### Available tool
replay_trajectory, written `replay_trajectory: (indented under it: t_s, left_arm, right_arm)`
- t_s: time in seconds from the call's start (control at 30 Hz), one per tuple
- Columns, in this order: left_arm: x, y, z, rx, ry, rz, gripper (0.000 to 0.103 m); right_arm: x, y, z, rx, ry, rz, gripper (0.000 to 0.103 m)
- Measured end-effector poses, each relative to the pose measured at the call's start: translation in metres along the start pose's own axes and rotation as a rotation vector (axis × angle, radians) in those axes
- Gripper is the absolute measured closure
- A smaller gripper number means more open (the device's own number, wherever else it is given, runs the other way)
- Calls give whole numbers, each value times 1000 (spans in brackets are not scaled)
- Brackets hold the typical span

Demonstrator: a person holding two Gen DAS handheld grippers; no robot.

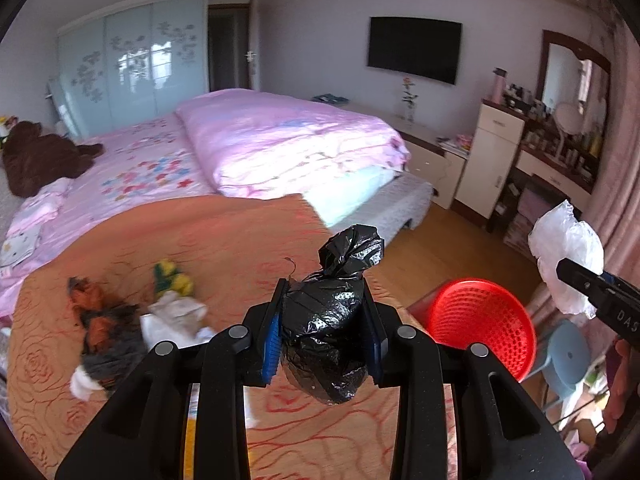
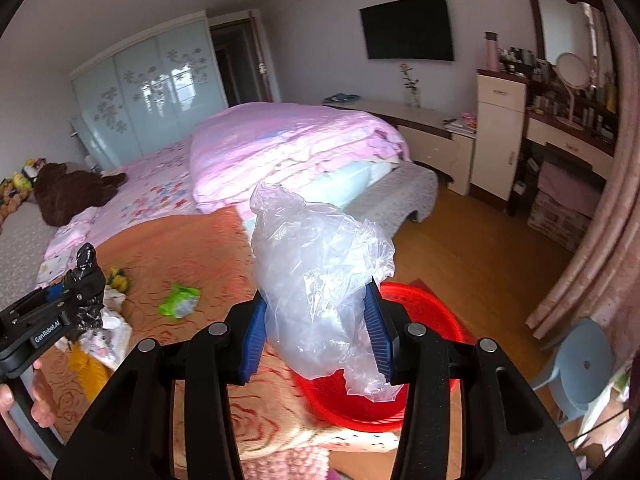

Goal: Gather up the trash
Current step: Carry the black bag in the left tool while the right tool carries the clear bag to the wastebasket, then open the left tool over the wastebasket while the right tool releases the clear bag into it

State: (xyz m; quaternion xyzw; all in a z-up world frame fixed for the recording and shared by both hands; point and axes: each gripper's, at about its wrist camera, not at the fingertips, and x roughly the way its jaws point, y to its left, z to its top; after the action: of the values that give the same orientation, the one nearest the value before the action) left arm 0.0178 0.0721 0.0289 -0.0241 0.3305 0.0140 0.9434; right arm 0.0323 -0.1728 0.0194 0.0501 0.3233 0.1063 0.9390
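Note:
My left gripper (image 1: 325, 322) is shut on a knotted black plastic bag (image 1: 328, 328), held above the orange bedspread (image 1: 200, 240). My right gripper (image 2: 318, 322) is shut on a crumpled clear plastic bag (image 2: 320, 276), which hangs over the red mesh basket (image 2: 424, 320). The basket (image 1: 480, 320) stands just off the bed's edge, to the right of the black bag. The clear bag (image 1: 566, 252) and the right gripper show at the right edge of the left wrist view. More trash lies on the bedspread: white crumpled paper (image 1: 176, 316), a yellow-green wrapper (image 1: 172, 278) and a green packet (image 2: 180, 300).
A pink folded quilt (image 1: 288, 140) covers the far bed, with a brown plush toy (image 1: 40, 156) at left. A blue stool (image 2: 580, 364) stands right of the basket on the wooden floor (image 2: 480, 256). A dresser with a mirror (image 2: 568, 128) and a curtain (image 2: 600, 240) fill the right.

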Motion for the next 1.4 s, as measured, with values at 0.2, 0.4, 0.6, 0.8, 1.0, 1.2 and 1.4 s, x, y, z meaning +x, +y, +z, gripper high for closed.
replay_trajectory:
  t_s: [0.2,0.4,0.6,0.8,1.0,1.2,1.4]
  left_arm:
    - [15,-31,5,51,16,-59,72]
    - [37,-65,7,101,51,-117,72]
    - [58,-104,4,175,85,-181,72]
    - [85,-135,-7,223,144,-245,71]
    - [106,-151,-21,253,203,-288,70]
    - [118,-159,-29,271,233,-312,61]
    - [118,-161,-35,285,219,-302,39]
  right_arm:
    - [-2,-28,-11,55,9,-53,60]
    - [1,-57,-19,124,21,-100,59]
    - [10,-74,-27,151,36,-135,59]
    - [28,-84,-33,178,93,-139,59]
    - [44,-92,-40,208,139,-148,59]
    - [56,-94,-46,212,181,-154,58]
    - [62,-95,-51,221,208,-149,46]
